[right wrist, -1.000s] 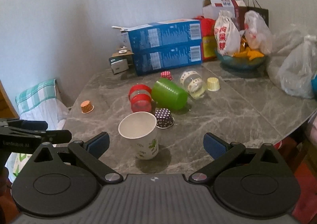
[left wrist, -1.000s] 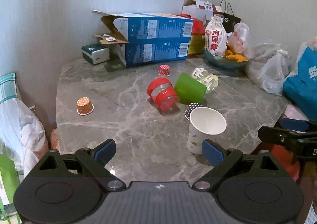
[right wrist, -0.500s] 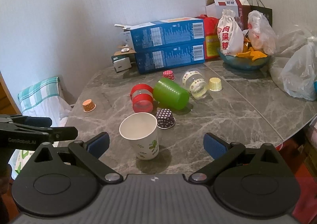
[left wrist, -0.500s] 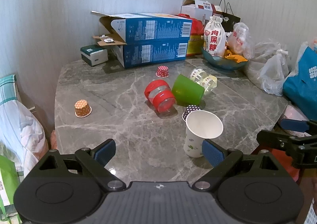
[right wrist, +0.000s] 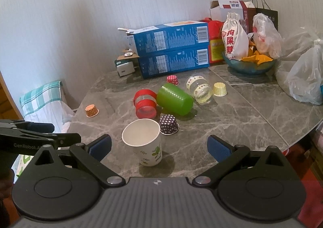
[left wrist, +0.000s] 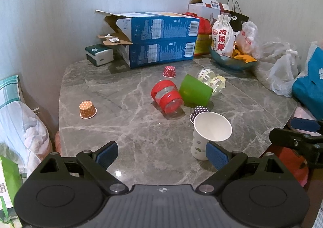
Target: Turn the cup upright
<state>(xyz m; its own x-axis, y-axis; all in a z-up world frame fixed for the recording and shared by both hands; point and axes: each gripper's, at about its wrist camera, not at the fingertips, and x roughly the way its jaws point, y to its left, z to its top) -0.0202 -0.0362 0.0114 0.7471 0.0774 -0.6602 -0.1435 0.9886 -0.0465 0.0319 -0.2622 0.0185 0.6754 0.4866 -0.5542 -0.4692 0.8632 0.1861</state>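
A white paper cup with green print stands upright near the table's front edge. A green plastic cup lies on its side mid-table. Beside it lie a red-banded clear cup and a clear cup, both on their sides. My left gripper is open and empty, left of the paper cup. My right gripper is open and empty, with the paper cup between its fingers' line and the table's middle.
Small cupcake liners sit upside down: orange, red, dark dotted, yellow. Two stacked blue boxes, a bowl with bags and plastic bags crowd the back and right of the marble table.
Both grippers have drawn back slightly from the table, so the cups look a little farther away. The paper cup stays upright; no object has moved.
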